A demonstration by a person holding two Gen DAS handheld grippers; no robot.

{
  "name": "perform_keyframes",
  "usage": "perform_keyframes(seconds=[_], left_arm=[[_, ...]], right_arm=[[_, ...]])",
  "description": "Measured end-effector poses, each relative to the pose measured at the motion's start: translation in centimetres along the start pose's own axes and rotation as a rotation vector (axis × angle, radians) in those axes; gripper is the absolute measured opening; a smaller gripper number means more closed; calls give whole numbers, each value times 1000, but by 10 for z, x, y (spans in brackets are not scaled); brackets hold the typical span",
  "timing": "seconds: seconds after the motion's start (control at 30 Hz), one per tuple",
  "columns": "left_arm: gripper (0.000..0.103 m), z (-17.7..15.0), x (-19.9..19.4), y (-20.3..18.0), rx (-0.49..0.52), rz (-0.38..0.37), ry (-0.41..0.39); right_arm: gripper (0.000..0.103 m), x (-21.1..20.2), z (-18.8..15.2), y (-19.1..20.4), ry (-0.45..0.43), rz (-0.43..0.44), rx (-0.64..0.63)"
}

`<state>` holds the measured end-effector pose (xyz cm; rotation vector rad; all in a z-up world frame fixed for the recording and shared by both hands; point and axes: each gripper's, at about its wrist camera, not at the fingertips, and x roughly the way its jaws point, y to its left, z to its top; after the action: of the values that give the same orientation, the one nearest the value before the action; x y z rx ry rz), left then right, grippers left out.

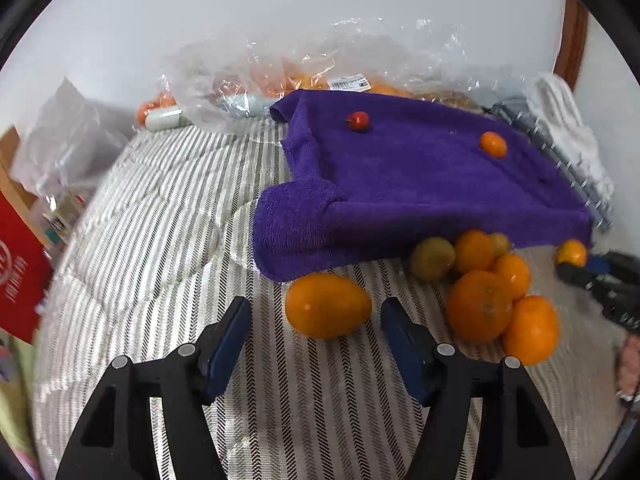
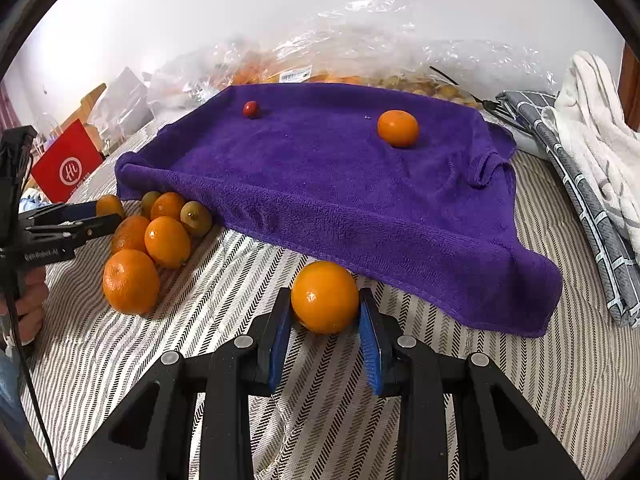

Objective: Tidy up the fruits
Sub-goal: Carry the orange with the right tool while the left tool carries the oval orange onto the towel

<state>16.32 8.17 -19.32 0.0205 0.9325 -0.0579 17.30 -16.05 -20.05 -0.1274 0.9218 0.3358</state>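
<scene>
Your right gripper point(image 2: 325, 312) clamps an orange point(image 2: 325, 297) at the purple towel's point(image 2: 320, 168) near edge; your left gripper point(image 1: 316, 316) stands released behind a loose orange point(image 1: 326, 306).

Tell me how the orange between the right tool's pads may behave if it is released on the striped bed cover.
The orange is round and glossy, so it may roll or slip. The striped cover looks soft, which probably slows it.
</scene>
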Motion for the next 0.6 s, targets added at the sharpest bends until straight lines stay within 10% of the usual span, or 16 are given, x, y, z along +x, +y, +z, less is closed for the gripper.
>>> perform_keyframes(seconds=[0.27,0.6], left_arm=[[65,0,5,-17,64,6,11],[40,-1,3,0,-41,-53,-9]], right_arm=[[32,0,0,1,0,-7,-3],[32,0,-1,1,0,-9,-4]])
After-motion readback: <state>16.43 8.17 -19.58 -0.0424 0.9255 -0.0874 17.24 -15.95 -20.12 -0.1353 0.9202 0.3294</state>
